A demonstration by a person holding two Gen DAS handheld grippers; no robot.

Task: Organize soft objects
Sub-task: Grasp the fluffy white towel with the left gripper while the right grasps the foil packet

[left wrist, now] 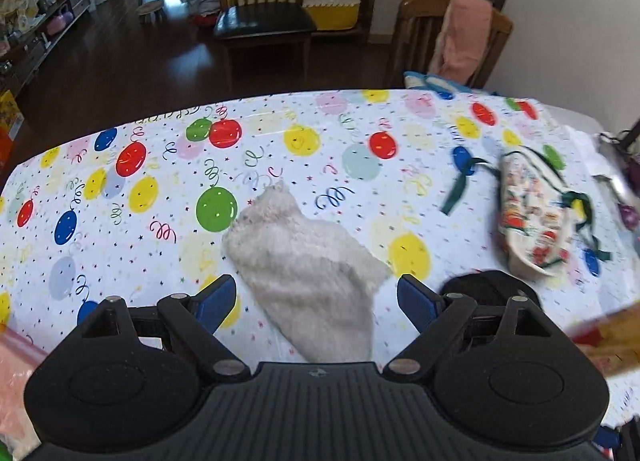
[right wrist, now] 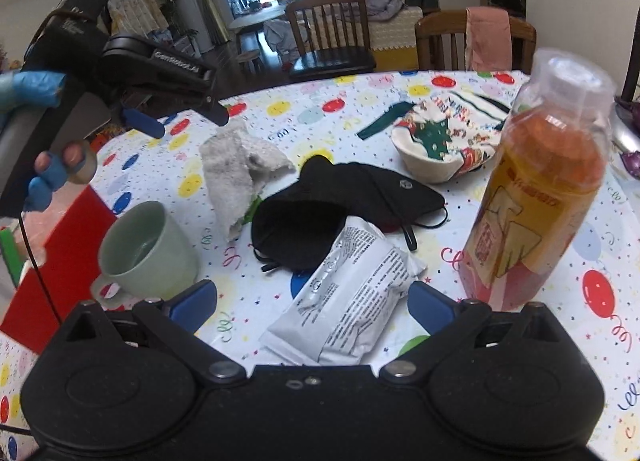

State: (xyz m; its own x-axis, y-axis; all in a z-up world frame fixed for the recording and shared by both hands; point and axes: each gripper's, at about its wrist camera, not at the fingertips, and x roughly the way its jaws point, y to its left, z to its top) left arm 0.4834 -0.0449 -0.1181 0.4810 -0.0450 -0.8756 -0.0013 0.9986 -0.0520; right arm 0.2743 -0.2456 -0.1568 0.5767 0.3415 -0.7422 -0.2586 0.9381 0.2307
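Both tongs gaping and empty, left tongs (left wrist: pixel 316 301) over fuzzy cloth (left wrist: pixel 304 261), bare tablecloth (left wrist: pixel 120 229) leftward to table edge.

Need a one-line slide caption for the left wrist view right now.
Open left gripper poised above a fluffy white cloth on the balloon-print tablecloth, printed fabric bag lying off to the right.

One towel (right wrist: pixel 236 165), one mug (right wrist: pixel 148 253), one bottle (right wrist: pixel 540 181)
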